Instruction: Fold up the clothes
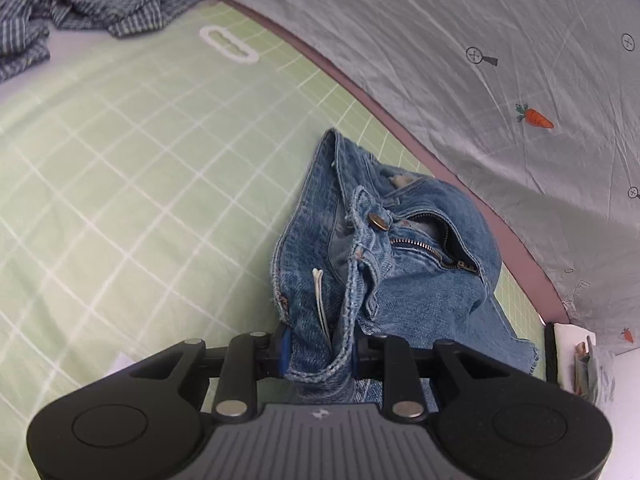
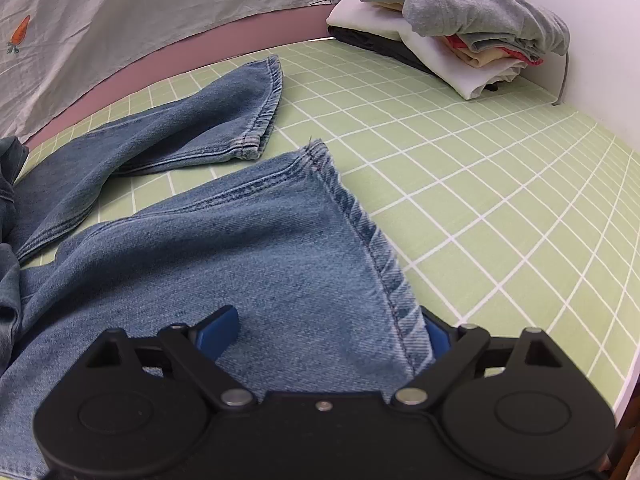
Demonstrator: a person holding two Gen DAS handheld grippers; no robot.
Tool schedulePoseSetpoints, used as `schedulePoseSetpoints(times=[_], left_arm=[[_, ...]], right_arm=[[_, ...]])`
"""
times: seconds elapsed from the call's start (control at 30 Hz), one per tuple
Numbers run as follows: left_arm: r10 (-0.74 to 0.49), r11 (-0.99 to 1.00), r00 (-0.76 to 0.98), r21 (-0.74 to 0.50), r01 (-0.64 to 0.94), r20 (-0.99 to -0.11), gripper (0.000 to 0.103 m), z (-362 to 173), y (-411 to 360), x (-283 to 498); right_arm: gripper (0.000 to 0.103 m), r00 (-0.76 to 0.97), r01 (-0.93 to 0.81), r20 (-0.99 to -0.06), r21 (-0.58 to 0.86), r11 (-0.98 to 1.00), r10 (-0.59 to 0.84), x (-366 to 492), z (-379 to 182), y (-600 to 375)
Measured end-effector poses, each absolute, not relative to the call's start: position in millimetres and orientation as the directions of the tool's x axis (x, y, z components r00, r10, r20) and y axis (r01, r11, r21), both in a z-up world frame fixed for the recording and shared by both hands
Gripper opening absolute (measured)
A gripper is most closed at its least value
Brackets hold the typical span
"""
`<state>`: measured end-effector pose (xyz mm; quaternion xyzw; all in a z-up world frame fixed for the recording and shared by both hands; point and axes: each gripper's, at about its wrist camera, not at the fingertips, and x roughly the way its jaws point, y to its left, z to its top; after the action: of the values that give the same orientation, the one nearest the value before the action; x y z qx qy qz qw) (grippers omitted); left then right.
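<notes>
Left wrist view: the left tongs [image 1: 320,354] pinch the jeans [image 1: 384,264] by the waistband, likely to spread it; right tongs [image 2: 326,332] gape around a leg hem [image 2: 360,216], pads apart, ahead the green surface [image 2: 500,200].

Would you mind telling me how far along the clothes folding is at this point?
Done: a stack of folded clothes sits at the mat's far corner. In hand: the left claw pinches the jeans at the waistband; the right claw is open over a leg hem. Left: the jeans lie unfolded, legs apart, and a checked shirt is crumpled.
</notes>
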<state>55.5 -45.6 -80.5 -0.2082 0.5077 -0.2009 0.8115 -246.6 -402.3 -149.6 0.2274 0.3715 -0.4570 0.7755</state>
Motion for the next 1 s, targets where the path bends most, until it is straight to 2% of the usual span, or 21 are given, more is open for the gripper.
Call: schedulePoseSetpoints(times=[0.17, 0.3, 0.53, 0.6, 0.73, 0.9, 1.0], left_arm=[[-0.440, 0.893, 0.524, -0.417, 0.169, -0.729, 0.027, -47, -10, 68], [-0.313, 0.944, 0.613, -0.310, 0.116, -0.725, 0.027, -28, 31, 75], [0.021, 0.968, 0.632, -0.142, -0.206, -0.774, 0.028, -38, 132, 90], [0.096, 0.956, 0.601, -0.096, -0.279, -0.793, 0.034, -48, 153, 90], [0.124, 0.923, 0.539, -0.103, -0.371, -0.834, 0.043, -63, 170, 83], [0.176, 0.944, 0.562, -0.023, -0.329, -0.808, 0.065, -55, 143, 70], [0.171, 0.955, 0.593, -0.015, -0.296, -0.786, 0.073, -44, 122, 64]], right_arm=[[0.094, 0.304, 0.882, -0.779, 0.012, 0.471, -0.549, -247, -150, -400], [0.094, 0.301, 0.886, -0.774, 0.011, 0.464, -0.557, -247, -151, -398], [0.096, 0.296, 0.891, -0.769, 0.009, 0.454, -0.566, -248, -153, -397], [0.097, 0.294, 0.892, -0.770, 0.008, 0.452, -0.566, -248, -154, -397], [0.098, 0.290, 0.893, -0.775, 0.008, 0.450, -0.562, -247, -154, -399], [0.100, 0.288, 0.890, -0.788, 0.010, 0.456, -0.544, -246, -153, -402], [0.102, 0.297, 0.879, -0.795, 0.012, 0.476, -0.529, -246, -153, -406]])
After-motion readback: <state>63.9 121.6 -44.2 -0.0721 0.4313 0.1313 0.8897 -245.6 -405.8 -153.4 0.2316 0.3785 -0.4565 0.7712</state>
